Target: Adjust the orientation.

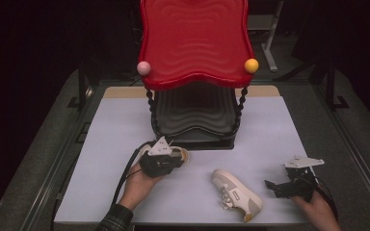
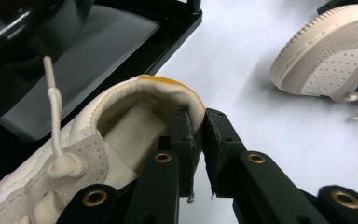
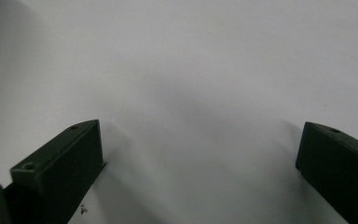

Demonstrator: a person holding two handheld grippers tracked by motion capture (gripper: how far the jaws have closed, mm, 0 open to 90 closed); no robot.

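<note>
Left gripper view: my left gripper [image 2: 196,140] pinches first shoe's [image 2: 121,135] heel collar for carrying; right gripper [image 3: 200,163] open, idle beside second shoe [image 1: 236,194].

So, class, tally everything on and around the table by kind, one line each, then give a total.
Shoes: 2, one pinched at the heel by the left tongs, one lying free.
Tiered stands: 1, red on top.
Balls on the stand: 2, pink and yellow.
Tongs: 2, the right tongs open.
Total: 7
</note>
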